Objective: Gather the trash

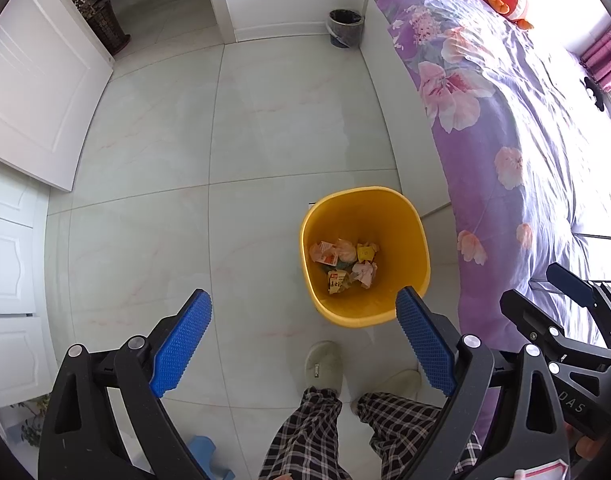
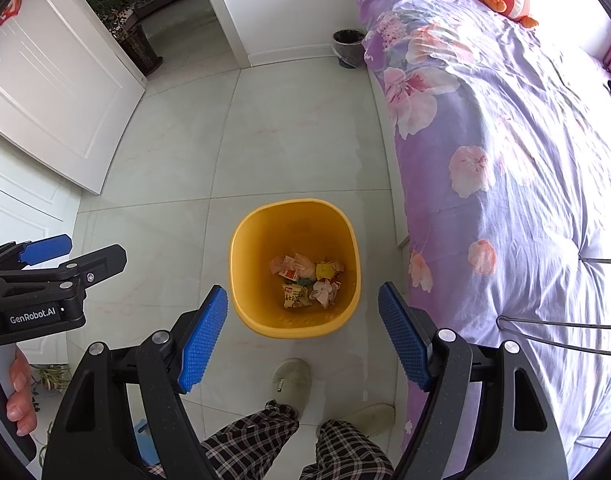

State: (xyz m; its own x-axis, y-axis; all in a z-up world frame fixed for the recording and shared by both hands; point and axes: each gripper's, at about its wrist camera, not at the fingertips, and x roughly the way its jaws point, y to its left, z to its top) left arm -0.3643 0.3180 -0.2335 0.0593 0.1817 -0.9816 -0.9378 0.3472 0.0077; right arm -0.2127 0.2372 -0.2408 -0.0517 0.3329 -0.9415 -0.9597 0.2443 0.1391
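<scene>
- Yellow bin (image 1: 409,240) (image 2: 249,248): plastic, rounded-square mouth, upright on the pale tiled floor, just beside the bed's edge. No lid and no liner.
- Trash (image 1: 343,264) (image 2: 307,280): a small heap of crumpled wrappers and paper scraps on the bin's bottom; yellow, orange-white and pinkish pieces, one yellow packet with red print. The heap lies well below the rim.

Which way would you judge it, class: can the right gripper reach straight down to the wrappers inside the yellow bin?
Probably yes. The right gripper hangs open above the yellow bin, whose mouth is uncovered, with the wrappers at the bottom and nothing between.
</scene>
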